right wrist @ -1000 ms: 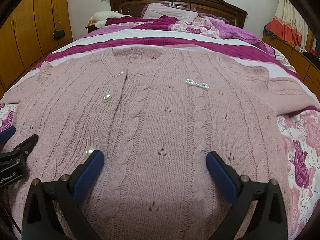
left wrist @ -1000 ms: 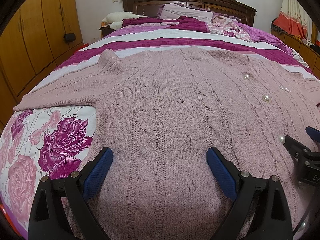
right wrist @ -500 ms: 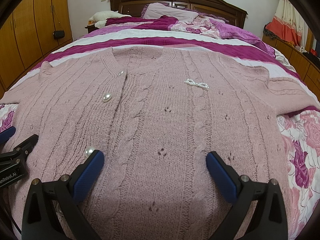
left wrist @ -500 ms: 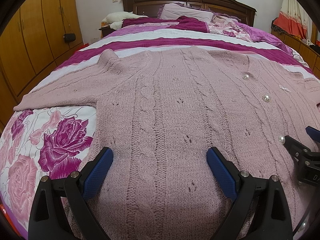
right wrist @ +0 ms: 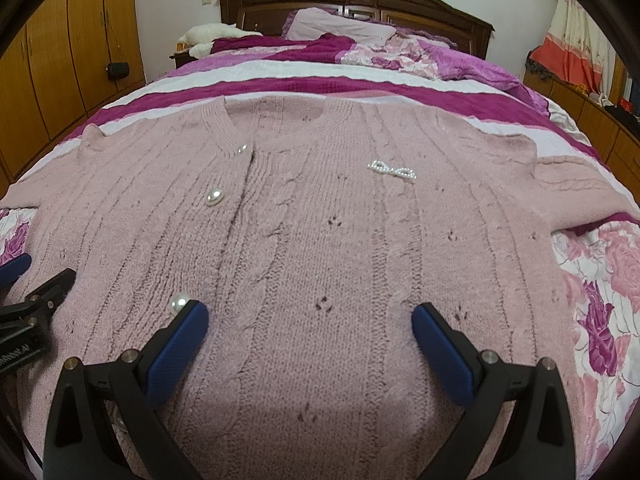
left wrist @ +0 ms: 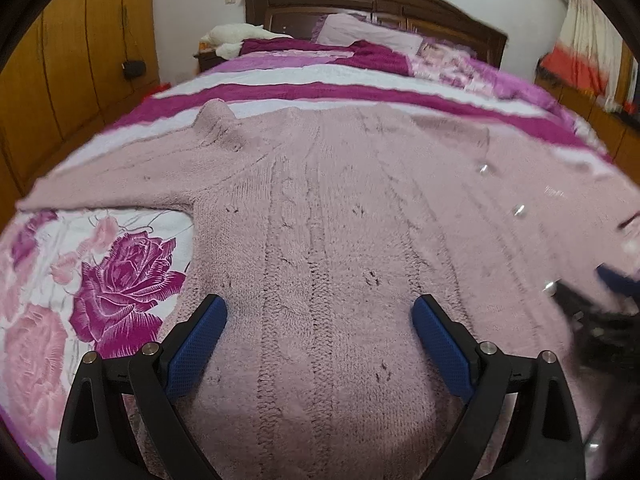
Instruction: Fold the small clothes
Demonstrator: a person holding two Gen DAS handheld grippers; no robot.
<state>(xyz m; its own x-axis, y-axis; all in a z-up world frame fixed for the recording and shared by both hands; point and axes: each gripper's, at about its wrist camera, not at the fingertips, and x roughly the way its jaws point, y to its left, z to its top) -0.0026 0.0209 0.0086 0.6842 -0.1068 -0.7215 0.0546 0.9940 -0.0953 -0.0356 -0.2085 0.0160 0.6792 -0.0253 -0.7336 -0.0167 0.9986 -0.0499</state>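
the cardigan [right wrist: 320, 240] lies flat and buttoned, spread front-up across the bed [right wrist: 304, 80], its neckline toward the headboard [right wrist: 352, 4] and its sleeves out to either side. it lies as it did half a second ago, no fold made in it. what differs is the left wrist view: it is now smeared with blur, the scene has slid slightly against the earlier frame, and the headboard sits lower in it. the right wrist view is sharp and matches its earlier frame.

the left claw [left wrist: 320, 340] stands wide over the left half of the cardigan [left wrist: 340, 260] near the hem, holding nothing. the right claw [right wrist: 310, 340] is equally wide over the right half, also holding nothing; a pearl button [right wrist: 179, 304] sits just beside its left pad.

only the right view shows the bow brooch [right wrist: 392, 170] clearly, along with the round neckline; in the left view the buttons are streaks. the left view alone shows the left sleeve [left wrist: 112, 188] whole, lying over the rose-print sheet [left wrist: 120, 280]. each view catches the other claw at its edge, blurred at right in the left view. wardrobe doors [right wrist: 60, 60] line the left wall.
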